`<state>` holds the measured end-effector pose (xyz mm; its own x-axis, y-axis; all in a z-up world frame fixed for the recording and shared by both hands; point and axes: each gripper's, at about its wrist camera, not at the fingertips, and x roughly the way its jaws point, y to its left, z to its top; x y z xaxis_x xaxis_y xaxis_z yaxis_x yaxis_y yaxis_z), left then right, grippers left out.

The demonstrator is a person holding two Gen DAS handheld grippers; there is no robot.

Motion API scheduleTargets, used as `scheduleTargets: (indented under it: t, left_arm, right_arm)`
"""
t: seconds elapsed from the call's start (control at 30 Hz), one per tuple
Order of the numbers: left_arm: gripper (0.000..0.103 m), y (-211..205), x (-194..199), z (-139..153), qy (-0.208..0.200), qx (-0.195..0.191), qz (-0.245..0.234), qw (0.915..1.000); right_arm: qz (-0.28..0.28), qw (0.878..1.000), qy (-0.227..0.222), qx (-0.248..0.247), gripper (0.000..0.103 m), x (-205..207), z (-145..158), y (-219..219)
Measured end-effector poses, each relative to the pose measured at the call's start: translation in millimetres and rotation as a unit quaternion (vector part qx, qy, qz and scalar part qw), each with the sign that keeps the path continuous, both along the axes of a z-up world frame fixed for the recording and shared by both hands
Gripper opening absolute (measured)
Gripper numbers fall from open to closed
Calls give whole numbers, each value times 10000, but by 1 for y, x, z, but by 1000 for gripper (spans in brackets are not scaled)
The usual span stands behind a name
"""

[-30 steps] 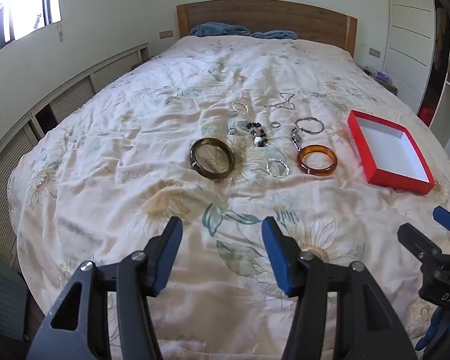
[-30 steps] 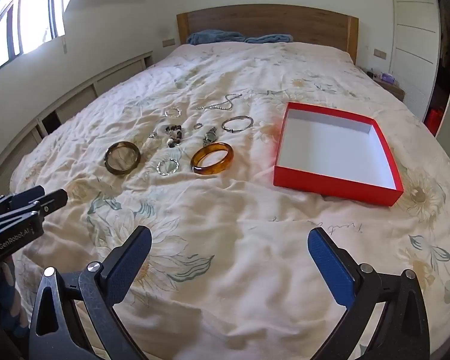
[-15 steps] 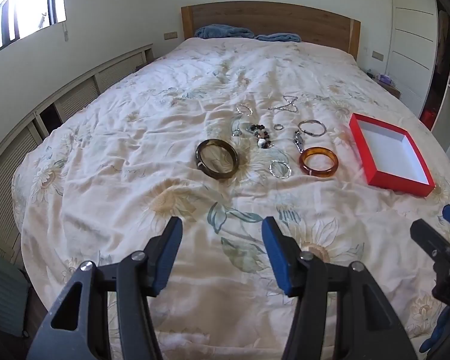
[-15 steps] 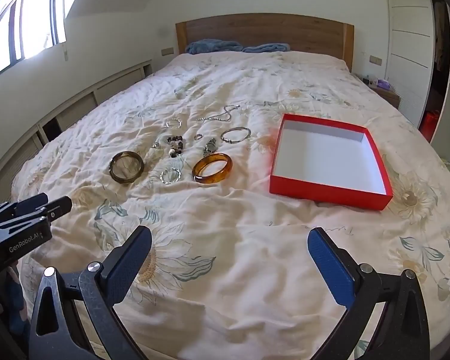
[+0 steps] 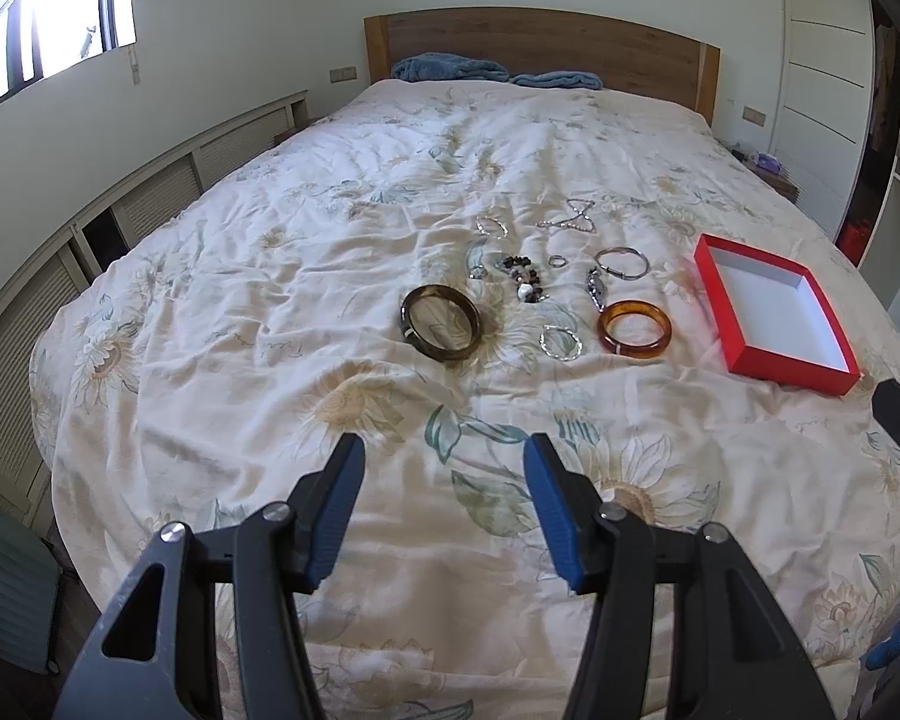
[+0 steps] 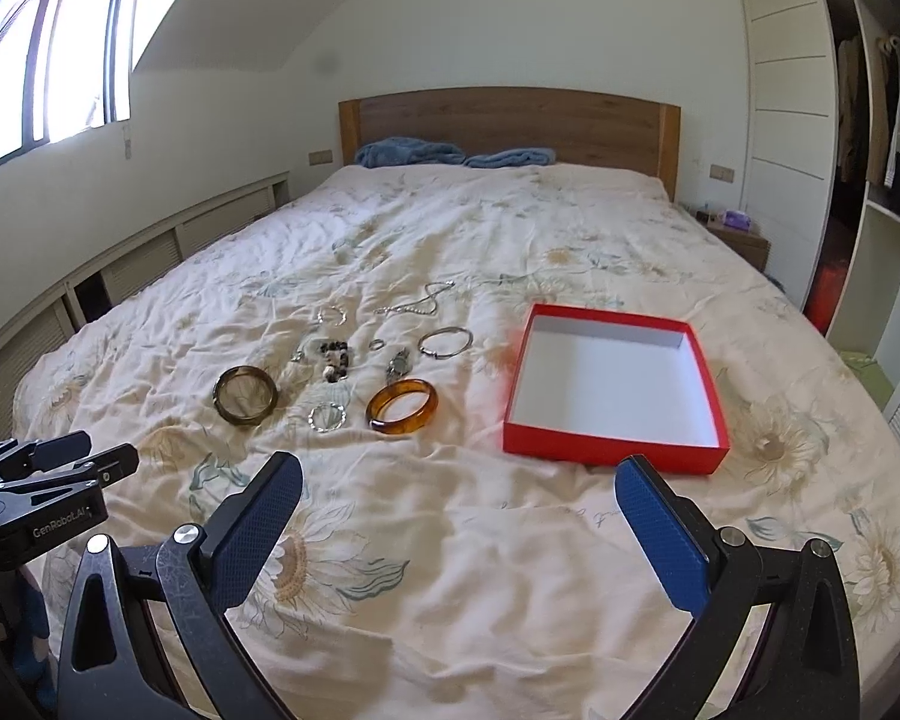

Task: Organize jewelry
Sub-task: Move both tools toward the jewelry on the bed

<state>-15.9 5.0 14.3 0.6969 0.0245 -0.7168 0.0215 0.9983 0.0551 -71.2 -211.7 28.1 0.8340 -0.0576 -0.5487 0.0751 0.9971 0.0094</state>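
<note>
A: Jewelry lying in a loose cluster mid-bed, on the floral duvet (image 5: 222, 312). Nothing being gripped.
B: Pieces?
A: Dark bangle (image 5: 441, 330) sitting on the cluster's left side, amber bangle (image 5: 635, 329) on its right side, twisted silver ring (image 5: 561, 342) lying between them. Bead bracelet (image 5: 525, 279) resting behind, toward the headboard. Thin silver bangle (image 5: 622, 263) lying behind the amber one, with a silver chain (image 5: 570, 217) farthest back.
B: Same from the right wrist?
A: Matching: dark bangle (image 6: 245, 402), amber bangle (image 6: 401, 407), silver ring (image 6: 327, 417), silver bangle (image 6: 445, 341), chain (image 6: 417, 303).
B: Box?
A: Red box (image 5: 750, 354), white inside, sitting open to the right of the jewelry, near the amber bangle but not touching. Showing larger in the right view (image 6: 612, 450). Holding nothing.
B: Grippers?
A: Left gripper (image 5: 444, 507) hovering over the near duvet, jaws parted, gripping nothing. Right gripper (image 6: 459, 531) also hovering, jaws spread wide, gripping nothing, pointing between amber bangle and box. Both well short of the jewelry.
B: Surroundings?
A: Wooden headboard (image 6: 510, 123) standing at the far end, blue pillows (image 6: 408, 153) lying against it.
</note>
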Motion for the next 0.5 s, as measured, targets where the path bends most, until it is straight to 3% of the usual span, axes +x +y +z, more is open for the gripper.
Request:
scheduleTargets:
  t: [0.33,0.5]
  left_arm:
    - [53,9,-8,11,-226,-24,81,9997]
    - [53,9,-3,9,-161,-24,27,9999]
  right_arm:
    - [-205,9986,-447,-216,103,-11,14,4]
    - [-105,9997,-210,-30,103,0,1,4]
